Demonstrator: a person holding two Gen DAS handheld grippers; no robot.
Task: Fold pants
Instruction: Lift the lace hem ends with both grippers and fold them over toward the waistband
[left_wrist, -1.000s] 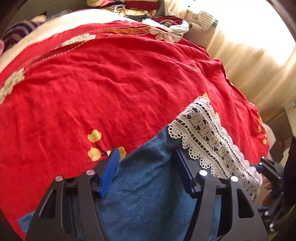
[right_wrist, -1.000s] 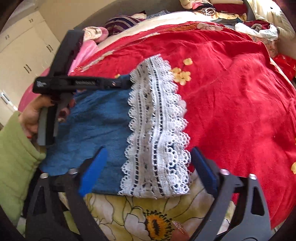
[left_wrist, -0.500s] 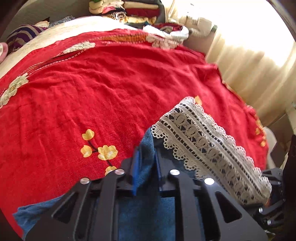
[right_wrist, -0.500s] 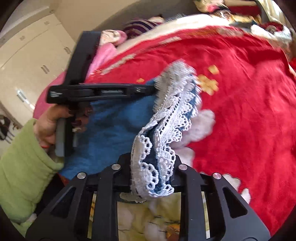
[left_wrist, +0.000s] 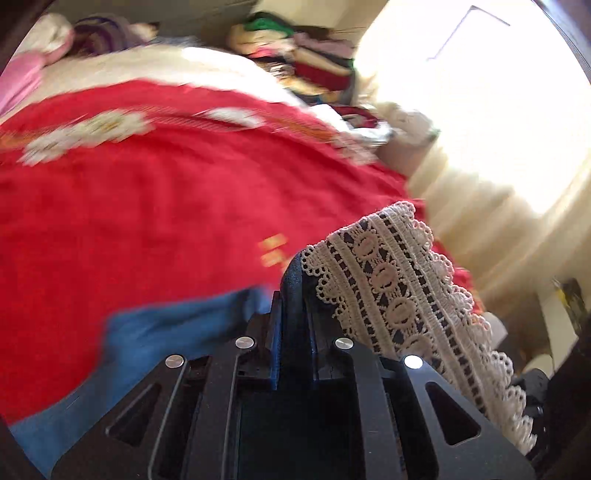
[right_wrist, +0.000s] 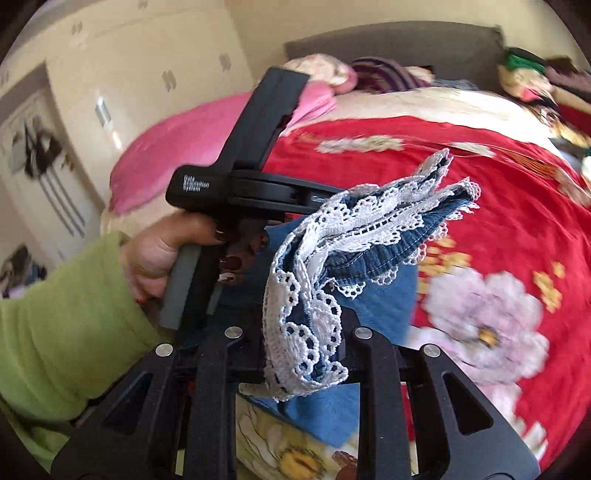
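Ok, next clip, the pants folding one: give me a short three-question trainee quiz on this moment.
1. True or false: the right gripper is shut on the lace hem of the denim pants.
2. Multiple choice: the bedspread under the pants is mostly A) red, B) green, C) black.
3. Fill in: the left gripper has its fingers closed on the pants' ____ fabric, beside the lace.

Key: 1 true; 2 A; 3 blue denim.
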